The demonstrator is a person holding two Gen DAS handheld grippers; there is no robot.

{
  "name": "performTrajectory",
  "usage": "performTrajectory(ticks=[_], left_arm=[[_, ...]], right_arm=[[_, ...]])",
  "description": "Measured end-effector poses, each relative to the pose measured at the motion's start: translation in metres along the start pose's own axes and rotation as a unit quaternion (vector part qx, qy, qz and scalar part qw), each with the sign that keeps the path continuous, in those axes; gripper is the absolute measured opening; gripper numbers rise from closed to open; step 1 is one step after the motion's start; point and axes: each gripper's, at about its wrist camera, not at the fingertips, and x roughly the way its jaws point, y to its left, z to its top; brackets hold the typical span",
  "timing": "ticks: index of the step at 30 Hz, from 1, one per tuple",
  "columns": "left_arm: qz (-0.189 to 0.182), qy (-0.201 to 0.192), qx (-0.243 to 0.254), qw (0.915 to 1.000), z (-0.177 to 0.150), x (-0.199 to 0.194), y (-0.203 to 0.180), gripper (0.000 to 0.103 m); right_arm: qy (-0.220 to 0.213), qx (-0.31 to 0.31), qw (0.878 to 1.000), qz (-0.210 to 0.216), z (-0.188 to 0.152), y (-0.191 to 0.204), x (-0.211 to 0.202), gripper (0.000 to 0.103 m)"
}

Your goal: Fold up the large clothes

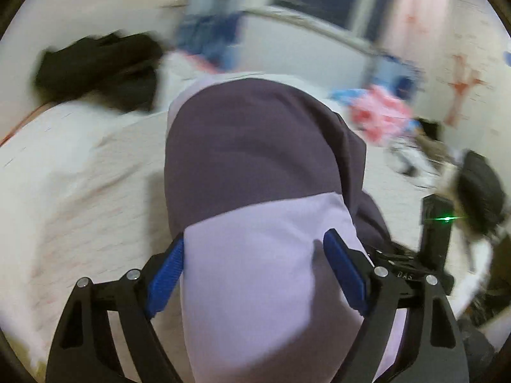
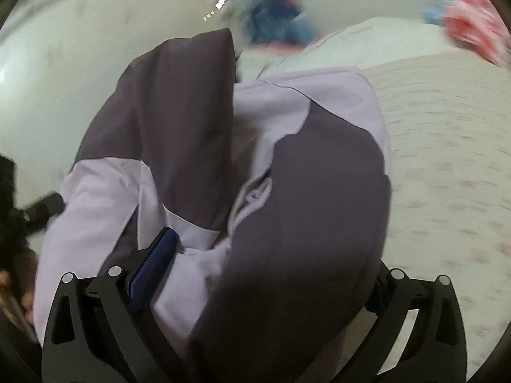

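Lilac and dark grey fabric filled both views: the jacket [image 1: 255, 166] lay draped over the near part of the bed [image 1: 80, 175], its bulk bunched between the two grippers, seemingly gathered for a fold. The left gripper [image 1: 254, 269] stood wide, the lilac panel between its blue pads, though whether they pressed on it I could not tell. The right gripper [image 2: 255, 274] was half buried under cloth; I could not tell its grip. Other clothes sat blurred at the far side.
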Motion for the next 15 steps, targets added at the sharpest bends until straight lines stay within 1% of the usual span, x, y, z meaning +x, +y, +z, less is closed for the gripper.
performTrajectory(ticks=[1,2,3,4,5,6,7,8,10,12,14,15], left_arm=[[0.019,0.018,-0.008,0.9996,-0.009,0.008,0.015,0.082],[0.025,0.040,-0.003,0.9989,-0.021,0.022,0.024,0.082],[0.035,0.040,0.011,0.9985,-0.033,0.031,0.025,0.082],[0.039,0.021,0.026,0.9987,-0.039,0.030,0.021,0.082],[0.041,0.014,0.032,0.9985,-0.040,0.032,0.016,0.082],[0.043,0.011,0.039,0.9983,-0.040,0.033,0.009,0.082],[0.042,0.008,0.043,0.9982,-0.041,0.031,0.006,0.083],[0.042,0.008,0.049,0.9979,-0.042,0.028,0.008,0.084],[0.047,0.015,0.063,0.9968,-0.039,0.032,0.001,0.086],[0.036,0.019,0.056,0.9976,-0.038,0.035,0.008,0.086],[0.030,0.019,0.048,0.9982,-0.040,0.037,0.014,0.086],[0.027,0.018,0.046,0.9984,-0.042,0.039,0.015,0.086]], right_arm=[[0.023,-0.021,0.999,-0.013,0.001,0.013,0.018,0.097],[0.036,-0.036,0.998,-0.027,0.002,0.021,0.027,0.097],[0.042,-0.049,0.997,-0.047,0.004,0.025,0.028,0.097],[0.045,-0.060,0.995,-0.060,0.003,0.025,0.028,0.097],[0.047,-0.068,0.994,-0.073,0.000,0.021,0.026,0.097],[0.053,-0.063,0.994,-0.075,-0.004,0.015,0.025,0.097],[0.068,-0.051,0.994,-0.075,-0.008,0.007,0.026,0.097],[0.074,-0.049,0.993,-0.080,-0.008,0.003,0.024,0.097],[0.088,-0.061,0.990,-0.097,-0.003,0.005,0.019,0.097],[0.111,-0.067,0.986,-0.108,0.012,0.011,0.012,0.097],[0.100,-0.076,0.983,-0.131,0.026,0.021,-0.002,0.097],[0.083,-0.081,0.984,-0.138,0.038,0.027,-0.009,0.097]])
